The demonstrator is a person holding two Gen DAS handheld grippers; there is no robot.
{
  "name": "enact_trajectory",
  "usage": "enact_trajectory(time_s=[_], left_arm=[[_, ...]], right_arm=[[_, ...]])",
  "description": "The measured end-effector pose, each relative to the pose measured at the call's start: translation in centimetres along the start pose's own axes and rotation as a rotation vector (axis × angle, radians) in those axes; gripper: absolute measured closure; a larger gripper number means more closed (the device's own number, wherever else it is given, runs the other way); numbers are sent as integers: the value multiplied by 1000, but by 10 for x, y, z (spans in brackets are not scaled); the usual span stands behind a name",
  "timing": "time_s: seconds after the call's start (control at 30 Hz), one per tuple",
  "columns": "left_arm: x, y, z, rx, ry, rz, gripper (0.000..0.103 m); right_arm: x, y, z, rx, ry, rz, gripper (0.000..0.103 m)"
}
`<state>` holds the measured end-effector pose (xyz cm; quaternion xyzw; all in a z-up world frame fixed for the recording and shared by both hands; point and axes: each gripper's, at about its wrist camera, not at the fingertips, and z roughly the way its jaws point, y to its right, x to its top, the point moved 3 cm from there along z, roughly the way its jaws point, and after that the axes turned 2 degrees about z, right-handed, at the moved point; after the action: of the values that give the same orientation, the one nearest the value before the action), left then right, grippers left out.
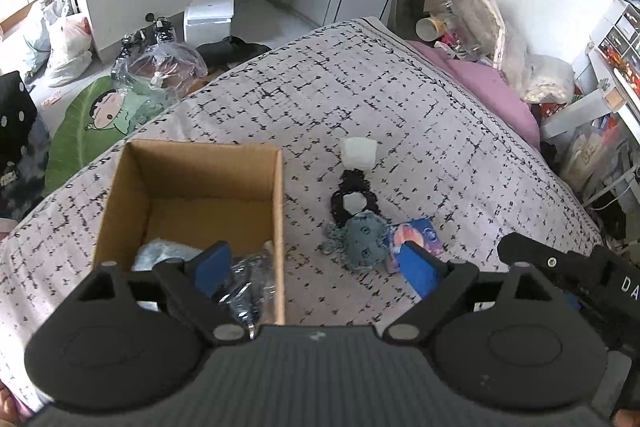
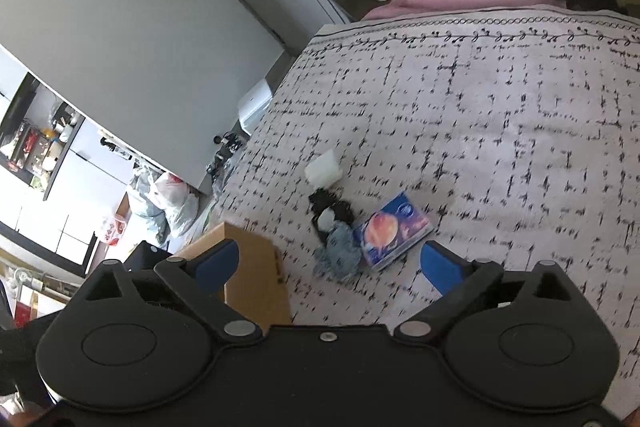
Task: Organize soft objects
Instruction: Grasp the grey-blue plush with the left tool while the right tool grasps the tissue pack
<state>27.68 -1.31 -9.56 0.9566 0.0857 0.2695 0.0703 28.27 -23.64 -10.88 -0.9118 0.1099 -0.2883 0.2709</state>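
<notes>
Bed (image 1: 420, 99) toys wait beside my brown cardboard box (image 1: 120, 203); left tool (image 1: 316, 267) and right tool (image 2: 328, 263) gape empty, ready to grab.

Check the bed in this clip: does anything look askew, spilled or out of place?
Nothing is spilled or damaged. The cardboard box sits upright and already holds some soft items. Outside it, a white block, a black crocheted piece, a grey-blue knitted toy and a flat planet-print packet lie huddled together on the bedspread, partly overlapping.
</notes>
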Motion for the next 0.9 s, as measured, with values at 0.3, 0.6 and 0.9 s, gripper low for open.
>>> enact_trajectory(time_s=[0.3, 0.6, 0.9], left_arm=[[3, 27, 21, -47, -17, -5, 13], [1, 46, 53, -84, -30, -13, 16], [-3, 59, 97, -71, -85, -14, 27]], right_arm=[[12, 29, 15, -29, -7, 94, 5], [10, 59, 38, -41, -14, 229, 17], [6, 89, 68, -22, -20, 362, 37]])
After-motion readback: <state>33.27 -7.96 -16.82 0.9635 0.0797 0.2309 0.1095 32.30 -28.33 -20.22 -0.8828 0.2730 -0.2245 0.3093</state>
